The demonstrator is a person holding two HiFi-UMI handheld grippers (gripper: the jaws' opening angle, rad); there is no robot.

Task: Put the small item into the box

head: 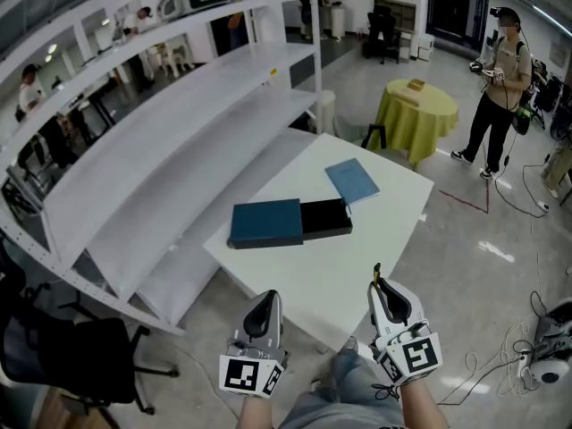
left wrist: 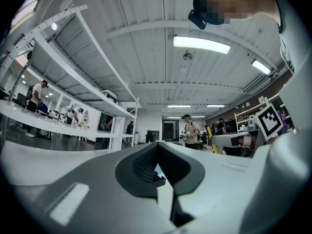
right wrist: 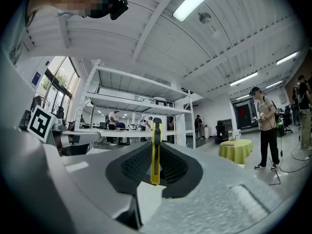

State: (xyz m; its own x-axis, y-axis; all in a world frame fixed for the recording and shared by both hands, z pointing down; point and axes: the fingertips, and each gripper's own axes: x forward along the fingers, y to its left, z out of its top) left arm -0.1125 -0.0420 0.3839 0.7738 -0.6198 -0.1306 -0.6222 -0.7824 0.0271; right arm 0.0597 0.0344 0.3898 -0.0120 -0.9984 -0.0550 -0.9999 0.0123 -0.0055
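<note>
My right tool [right wrist: 155, 162] is clamped on a yellow utility knife [right wrist: 156, 133]. The pads pinch its slim body about midway, so the knife stands up along the jaws, with its dark end poking out past the tips and its lower end showing below the pads. In the head view only that thin dark end is visible above the right tool [head: 386, 295]. My left tool [head: 264, 309] hangs beside it with its jaws together and nothing between them.

Both tools sit at the near edge of the white worktop [head: 357, 266], well short of the box. The box lies ahead of the right tool and slightly to its left. It has a dark blue cover [head: 265, 222] with a black open tray [head: 324, 219] touching its right end, and the pair's long axis runs left to right across my view. A blue booklet [head: 352, 180] lies just beyond the tray.

I judge the tray to be the target. The right tool carries the knife, so it has to travel forward and a little left. The knife looks narrow and rigid, and it should lie flat along the tray's length if I tip it over first.
</note>
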